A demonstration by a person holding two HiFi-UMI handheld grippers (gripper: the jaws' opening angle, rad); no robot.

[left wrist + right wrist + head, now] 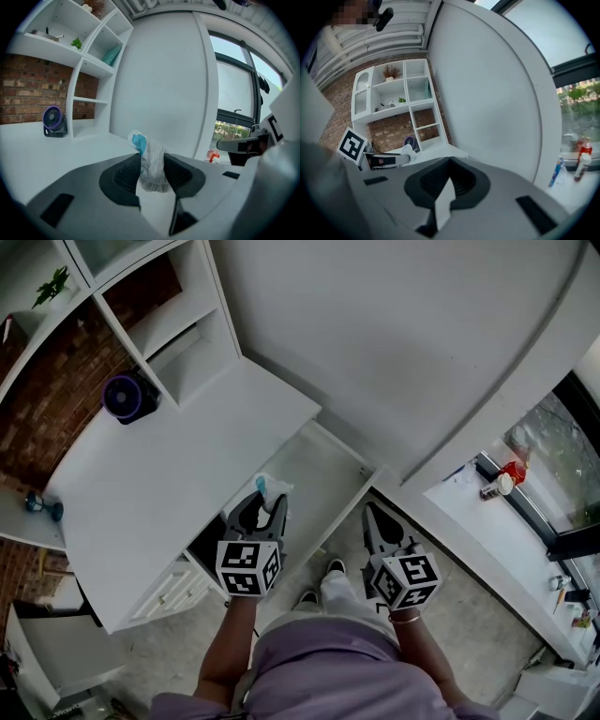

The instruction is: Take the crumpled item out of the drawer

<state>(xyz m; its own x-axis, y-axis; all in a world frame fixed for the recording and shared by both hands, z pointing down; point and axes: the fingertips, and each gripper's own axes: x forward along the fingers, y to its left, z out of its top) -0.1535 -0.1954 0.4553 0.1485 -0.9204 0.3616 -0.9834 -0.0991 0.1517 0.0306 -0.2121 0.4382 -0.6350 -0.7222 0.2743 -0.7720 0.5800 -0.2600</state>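
Observation:
The crumpled item, white wrapper-like stuff with a blue patch, is pinched between the pads of my left gripper, above the open white drawer. In the left gripper view the crumpled item fills the gap of the left gripper, both pads pressing on it. It also shows as a small white lump in the right gripper view. My right gripper hangs to the right of the drawer's front, over the floor. The right gripper has its tips together with nothing between them.
A white desk runs left of the drawer, with a purple fan and white shelves at its back. A small blue object lies at the far left. The window sill holds a red bottle. The person's shoes stand below the drawer.

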